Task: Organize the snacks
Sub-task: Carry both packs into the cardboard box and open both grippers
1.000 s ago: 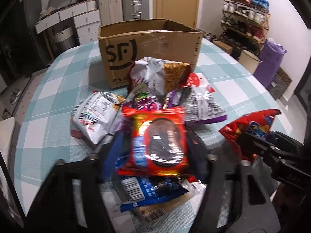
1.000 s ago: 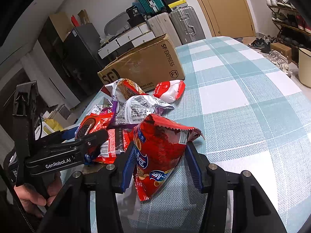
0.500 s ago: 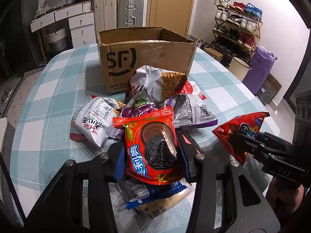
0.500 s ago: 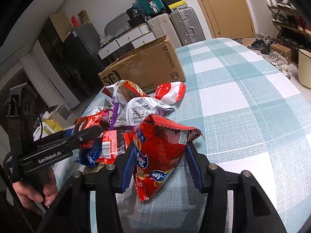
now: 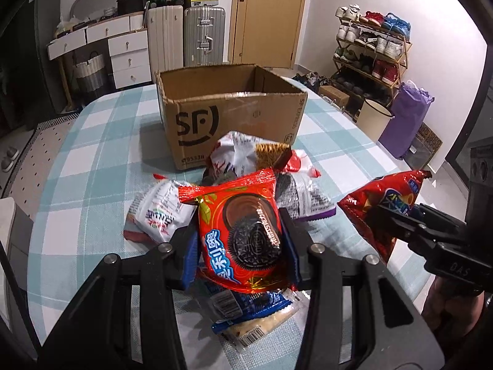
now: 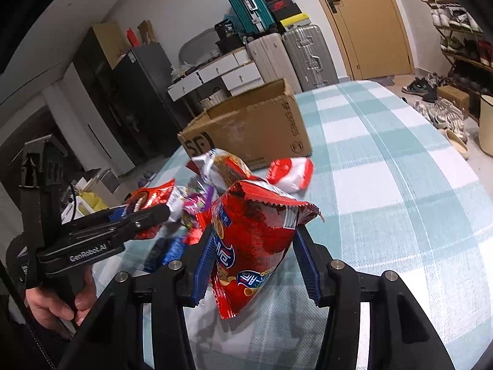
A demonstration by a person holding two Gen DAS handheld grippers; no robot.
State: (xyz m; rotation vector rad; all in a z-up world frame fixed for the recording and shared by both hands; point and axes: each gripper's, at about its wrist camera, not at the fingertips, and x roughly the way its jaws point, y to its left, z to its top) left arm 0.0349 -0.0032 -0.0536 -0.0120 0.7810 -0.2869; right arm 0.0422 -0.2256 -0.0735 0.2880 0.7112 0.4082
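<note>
A: Left wrist view. The left gripper (image 5: 240, 240) pinches the red cookie packet (image 5: 242, 231), long axis pointing at the open cardboard box (image 5: 234, 114) straight ahead, beyond the snack pile (image 5: 262, 166).

B: Right wrist view. The right gripper (image 6: 254, 262) clamps the red chip bag (image 6: 252, 240), clear of the checked tablecloth (image 6: 385, 185). Box lies ahead-left. Left hand looks nearer, I'd judge.
</note>
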